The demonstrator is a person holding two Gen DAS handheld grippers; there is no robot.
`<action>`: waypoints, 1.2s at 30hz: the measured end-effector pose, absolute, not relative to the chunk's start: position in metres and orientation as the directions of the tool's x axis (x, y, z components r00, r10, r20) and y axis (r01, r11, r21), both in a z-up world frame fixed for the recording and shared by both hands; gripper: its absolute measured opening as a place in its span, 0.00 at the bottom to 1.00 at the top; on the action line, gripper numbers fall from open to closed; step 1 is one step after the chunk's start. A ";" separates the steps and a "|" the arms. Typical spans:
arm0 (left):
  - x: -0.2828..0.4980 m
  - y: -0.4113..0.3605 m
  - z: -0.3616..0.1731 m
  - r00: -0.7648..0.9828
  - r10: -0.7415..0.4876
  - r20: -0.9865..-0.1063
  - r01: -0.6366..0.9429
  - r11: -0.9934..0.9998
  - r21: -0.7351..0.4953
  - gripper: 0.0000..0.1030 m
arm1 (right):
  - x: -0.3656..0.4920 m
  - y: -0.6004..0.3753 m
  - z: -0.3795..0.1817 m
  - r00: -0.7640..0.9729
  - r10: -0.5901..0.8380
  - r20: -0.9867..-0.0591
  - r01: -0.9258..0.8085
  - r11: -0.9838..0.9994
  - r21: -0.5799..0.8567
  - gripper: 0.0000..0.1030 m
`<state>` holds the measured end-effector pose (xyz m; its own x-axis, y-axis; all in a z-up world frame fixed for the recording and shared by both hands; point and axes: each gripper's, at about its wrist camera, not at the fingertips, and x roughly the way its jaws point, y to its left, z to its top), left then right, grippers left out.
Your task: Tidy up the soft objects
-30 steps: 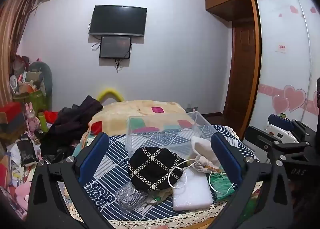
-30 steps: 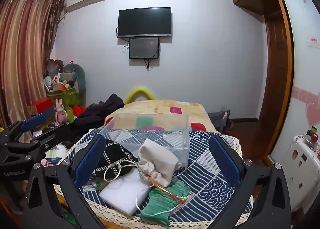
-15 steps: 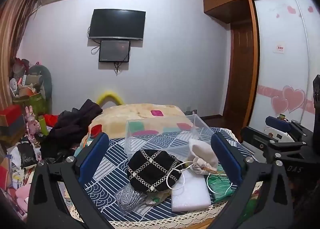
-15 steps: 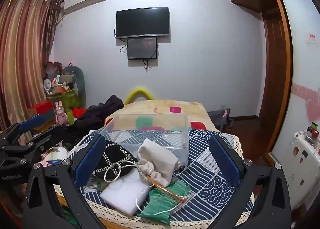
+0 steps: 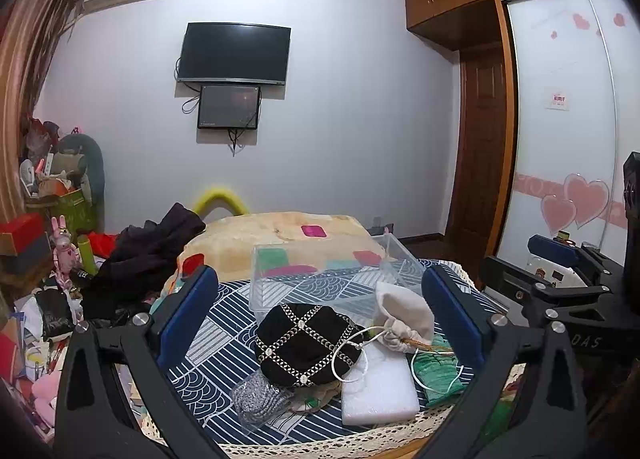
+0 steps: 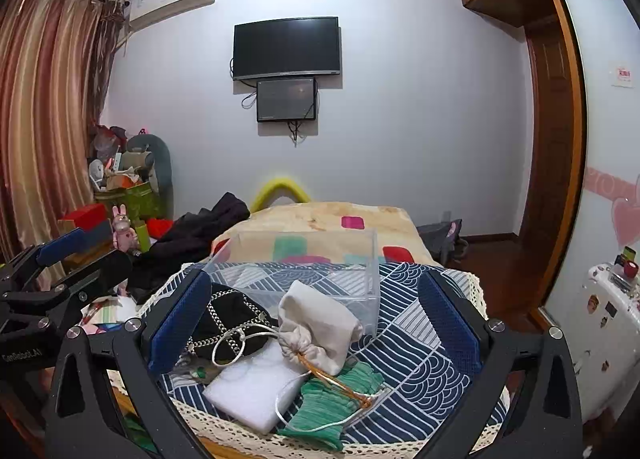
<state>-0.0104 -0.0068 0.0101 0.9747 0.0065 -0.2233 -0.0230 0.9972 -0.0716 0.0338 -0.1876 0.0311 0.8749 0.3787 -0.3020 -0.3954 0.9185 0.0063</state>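
A pile of soft objects lies on a blue patterned cloth [image 5: 224, 335]: a black pouch with chain trim [image 5: 304, 343], a cream drawstring bag [image 5: 404, 319], a white foam pad [image 5: 378, 391], a green cloth [image 5: 438, 375] and a grey mesh piece [image 5: 256, 399]. A clear plastic box [image 5: 328, 279] stands behind them. My left gripper [image 5: 320, 311] is open above the pile, holding nothing. My right gripper [image 6: 316, 319] is open over the cream bag [image 6: 320, 323], foam pad [image 6: 252, 383] and green cloth [image 6: 340, 399], holding nothing. The box [image 6: 304, 267] shows beyond.
A bed with a beige blanket [image 5: 280, 235] lies behind the box, with dark clothes [image 5: 148, 251] on its left. Clutter and toys [image 5: 52, 243] fill the left side. A wardrobe [image 5: 568, 119] and door stand right. The cloth's lace edge [image 6: 240, 427] marks the near table edge.
Both views have shifted slightly, the grippers tilting up a little. The objects on the cloth have not moved and both grippers stay open.
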 end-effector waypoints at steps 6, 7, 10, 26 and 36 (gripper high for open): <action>-0.012 -0.006 0.010 0.975 0.008 -0.222 -0.025 0.997 -0.072 1.00 | 0.032 -0.188 0.033 0.876 0.381 -0.297 -0.395 0.919 0.012 1.00; -0.012 -0.006 0.010 0.975 0.010 -0.222 -0.027 0.997 -0.071 1.00 | 0.033 -0.188 0.034 0.876 0.381 -0.297 -0.395 0.918 0.012 1.00; -0.012 -0.007 0.010 0.975 0.010 -0.222 -0.026 0.997 -0.072 1.00 | 0.032 -0.188 0.034 0.876 0.381 -0.296 -0.395 0.918 0.013 1.00; -0.013 -0.005 0.013 0.976 0.014 -0.215 -0.031 0.997 -0.076 1.00 | 0.030 -0.187 0.035 0.882 0.378 -0.282 -0.392 0.920 0.007 1.00; -0.015 -0.005 0.014 0.978 0.016 -0.209 -0.033 0.997 -0.077 1.00 | 0.027 -0.187 0.036 0.885 0.377 -0.272 -0.392 0.920 -0.002 1.00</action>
<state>-0.0153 -0.0049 0.0142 0.9778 0.0163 -0.2089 -0.0329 0.9965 -0.0765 0.0270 -0.1868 0.0360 0.8855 0.3767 -0.2721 -0.3920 0.9199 -0.0021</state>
